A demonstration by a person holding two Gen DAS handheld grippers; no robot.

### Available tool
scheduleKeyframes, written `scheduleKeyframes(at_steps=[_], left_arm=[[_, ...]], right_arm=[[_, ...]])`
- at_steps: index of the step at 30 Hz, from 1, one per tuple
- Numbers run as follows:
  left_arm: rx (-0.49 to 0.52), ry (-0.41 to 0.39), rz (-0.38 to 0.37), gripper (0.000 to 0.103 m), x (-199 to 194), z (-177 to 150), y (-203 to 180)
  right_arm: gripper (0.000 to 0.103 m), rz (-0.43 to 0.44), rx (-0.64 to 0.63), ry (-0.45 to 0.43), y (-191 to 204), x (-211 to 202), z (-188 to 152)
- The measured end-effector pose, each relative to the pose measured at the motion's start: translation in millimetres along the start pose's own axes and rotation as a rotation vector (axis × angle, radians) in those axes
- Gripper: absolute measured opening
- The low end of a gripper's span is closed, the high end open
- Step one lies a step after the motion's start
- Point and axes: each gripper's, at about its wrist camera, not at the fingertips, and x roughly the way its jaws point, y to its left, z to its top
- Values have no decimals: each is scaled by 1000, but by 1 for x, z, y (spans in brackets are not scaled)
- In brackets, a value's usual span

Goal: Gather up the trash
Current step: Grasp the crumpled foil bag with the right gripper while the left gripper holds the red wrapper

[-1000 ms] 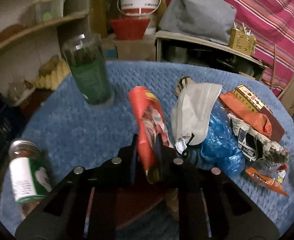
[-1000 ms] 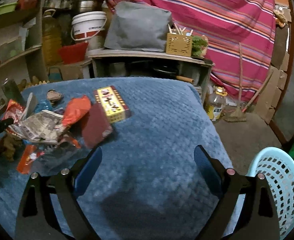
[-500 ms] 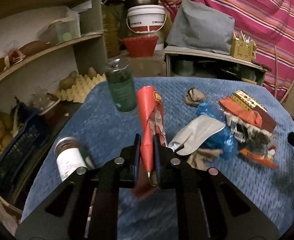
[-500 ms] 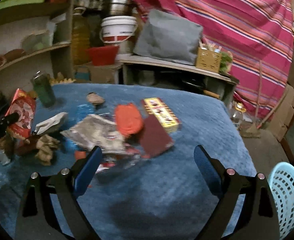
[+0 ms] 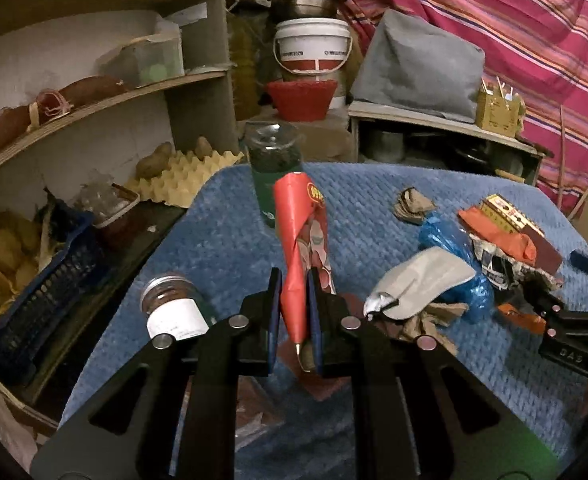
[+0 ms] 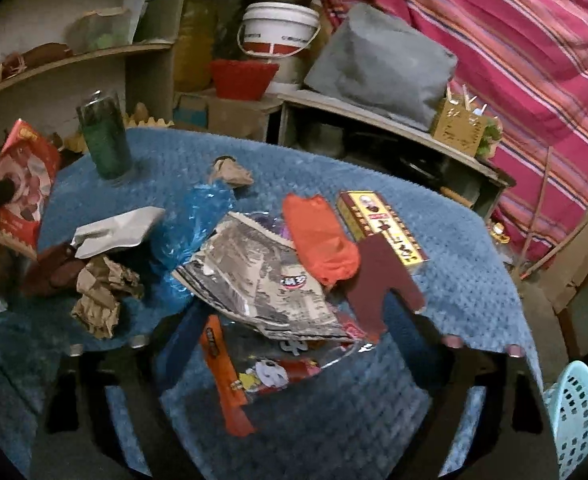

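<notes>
A: Holding a red snack wrapper point(image 5: 299, 252) upright, the left gripper point(image 5: 294, 320) occupies the lower centre of the left wrist view; its jaws are nearly together, pads pressed on the wrapper's lower part, the rest standing up above the fingertips. Which step is this?

B: Judged from the pictures, one piece of trash is lifted off the blue cloth point(image 5: 230, 240) and awaits carrying to a bin. The likely bin is the pale blue basket point(image 6: 573, 412), at the lower right edge of the right wrist view, off the table.

A: And the right gripper point(image 6: 294, 344)?

B: Its jaws have just been narrowing yet stand fairly wide, blurred, low in its frame. Between them lie the clear printed bag point(image 6: 278, 372) and the orange strip wrapper point(image 6: 226, 380); the pads do not appear to press on either.

A: What does the next move call for?

B: Closing on that bag, probably. Beyond it lie the grey printed wrapper point(image 6: 262, 280), the crumpled brown paper point(image 6: 102, 296) to the left, and the green jar point(image 6: 106, 136) upper left.
</notes>
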Motion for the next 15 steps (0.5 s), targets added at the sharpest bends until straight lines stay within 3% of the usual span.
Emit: scheduleKeyframes(at_steps=[5, 7, 15], left_arm=[[-12, 14, 0, 12, 3, -1, 2], [-4, 11, 5, 12, 2, -2, 0], [1, -14, 10, 12, -7, 0, -1]], right_arm=[[49, 74, -14, 21, 8, 7, -3], [31, 92, -26, 24, 13, 9, -4], [20, 105, -13, -51, 4, -14, -3]])
